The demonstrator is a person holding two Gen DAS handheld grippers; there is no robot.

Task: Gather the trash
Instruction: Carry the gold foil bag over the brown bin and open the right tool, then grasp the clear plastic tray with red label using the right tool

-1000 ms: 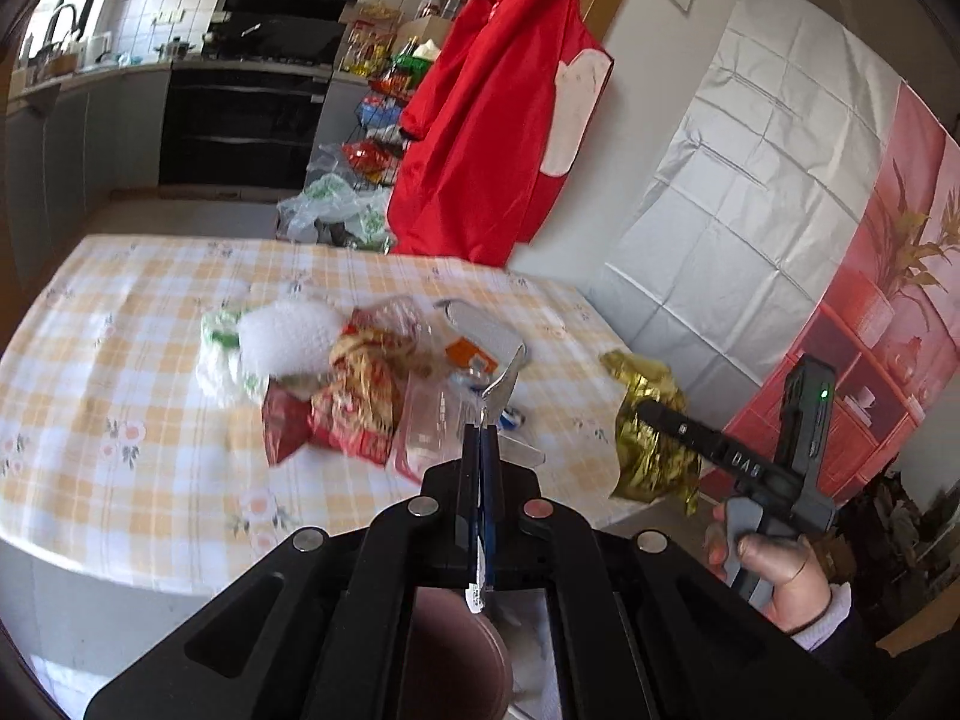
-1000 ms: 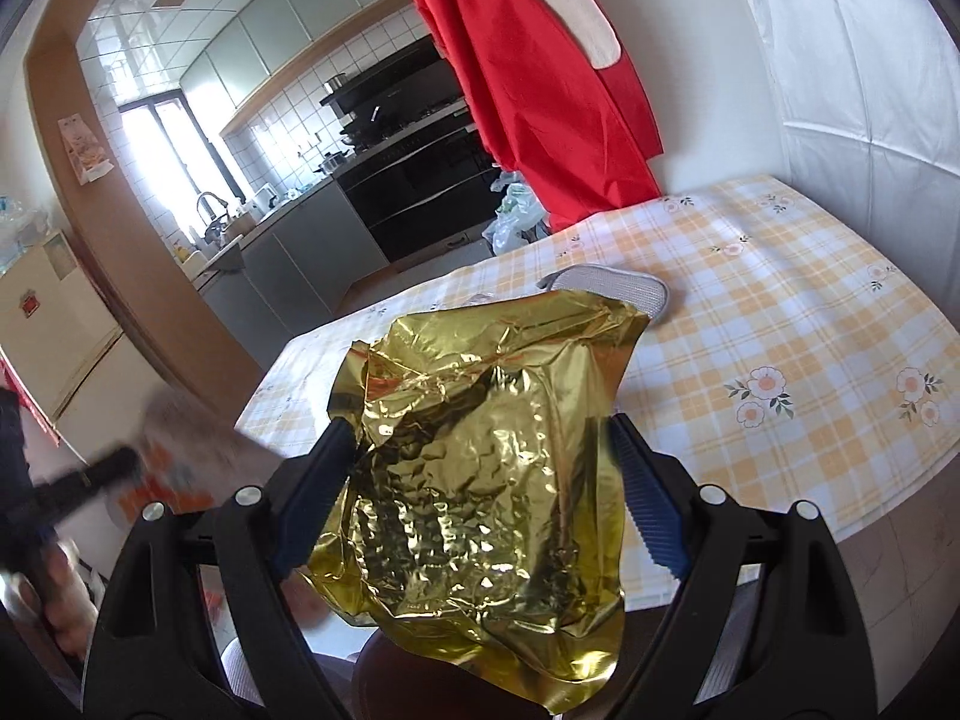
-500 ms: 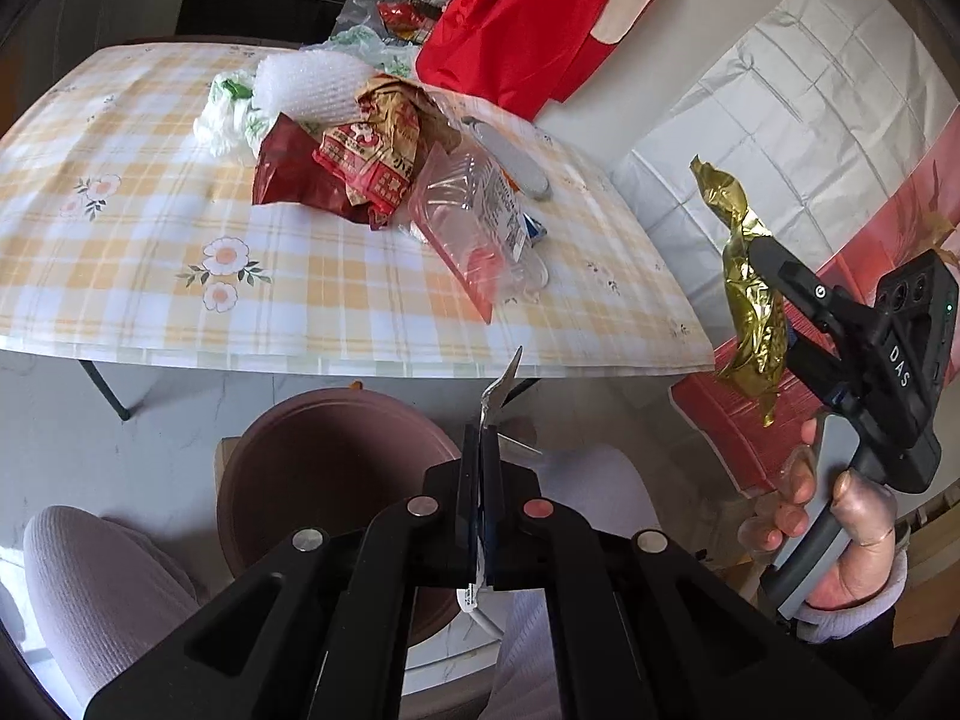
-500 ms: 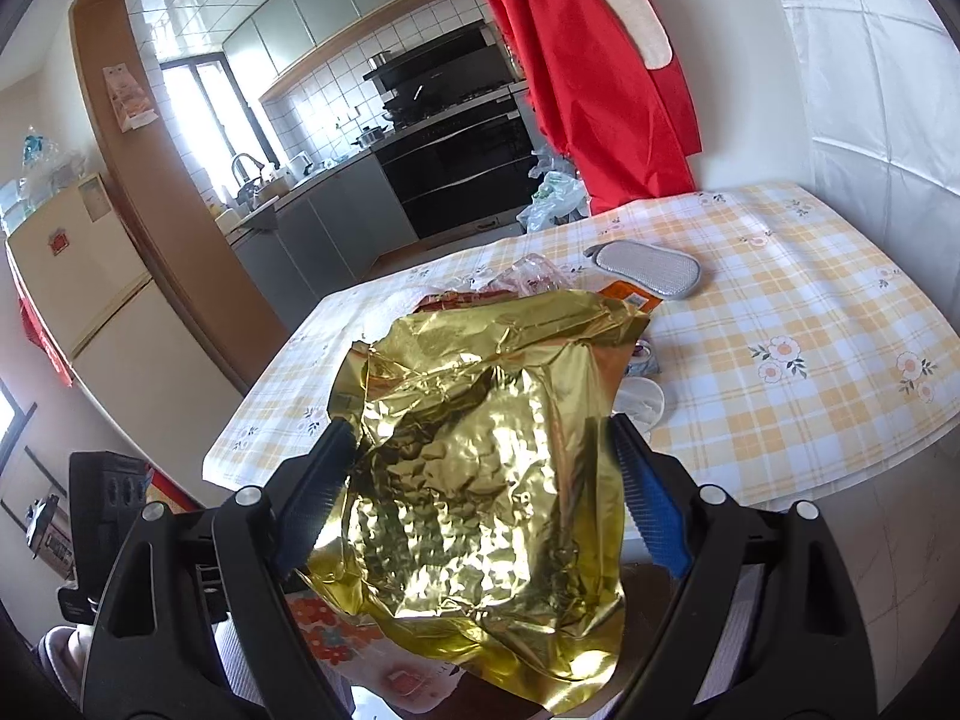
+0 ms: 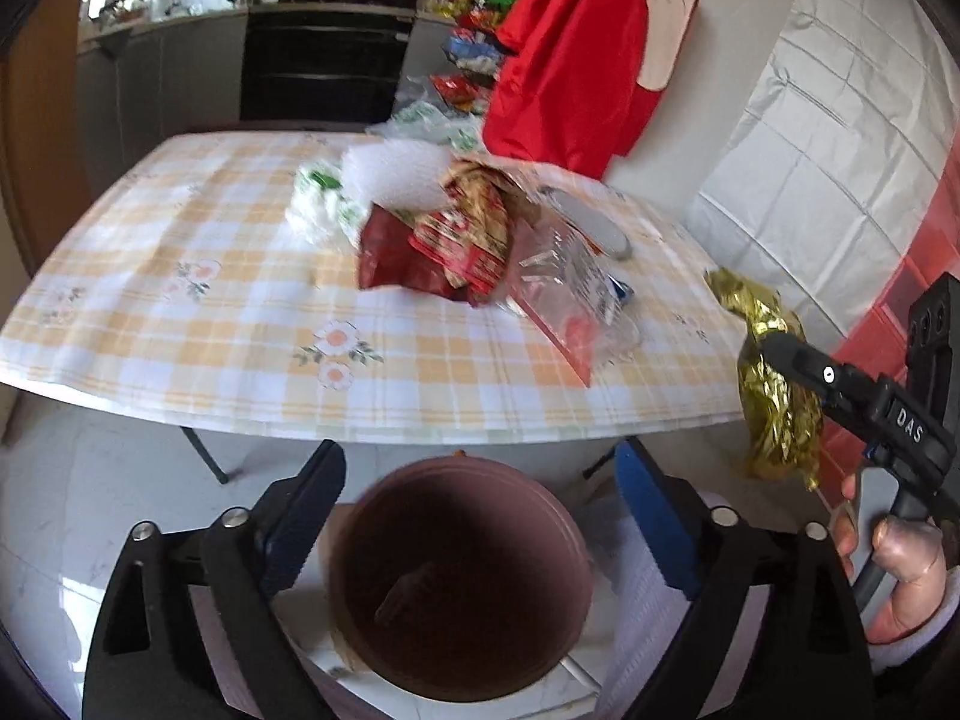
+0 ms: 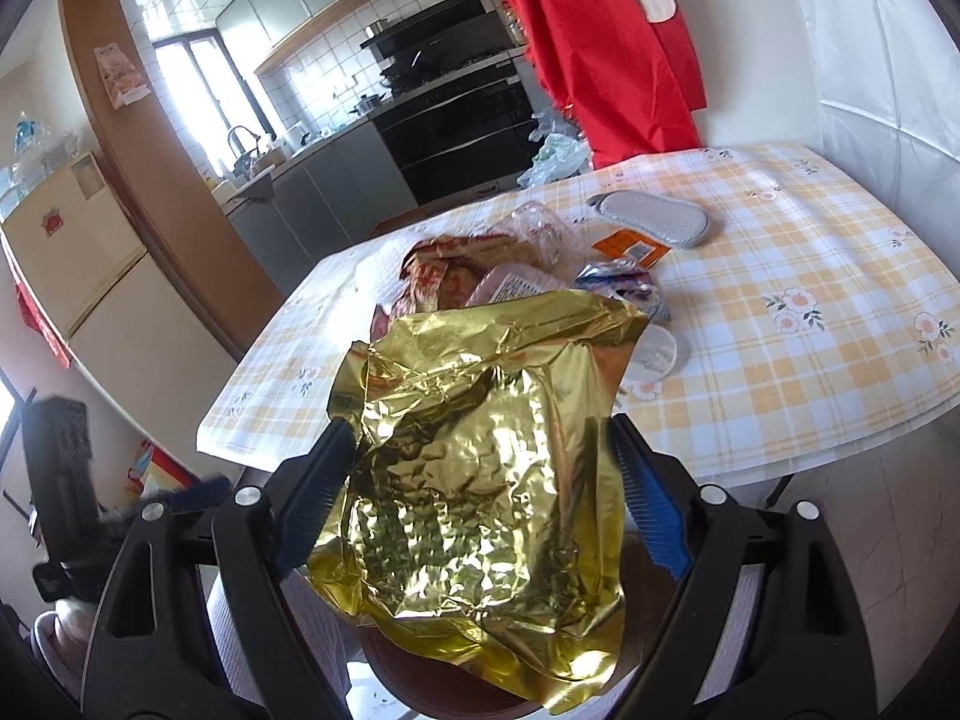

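My left gripper point(image 5: 480, 516) is open and empty, held above a brown round bin point(image 5: 459, 576) on the floor in front of the table. A small scrap lies inside the bin. My right gripper point(image 6: 480, 480) holds a crumpled gold foil bag point(image 6: 480, 480) between its blue pads; the bag also shows in the left wrist view point(image 5: 774, 384), hanging to the right of the bin. A pile of trash point(image 5: 468, 246) lies on the checked tablecloth point(image 5: 198, 324): red snack wrappers, clear plastic packaging, white bubble wrap.
A grey oval pad point(image 6: 651, 219) and an orange label lie on the table behind the pile. A red garment point(image 5: 576, 48) hangs beyond the table. The kitchen oven and counters stand at the back. A person's legs are beside the bin.
My left gripper has opened and let go of the thin clear scrap it held over the bin. My right gripper keeps the gold bag and has come nearer the bin.
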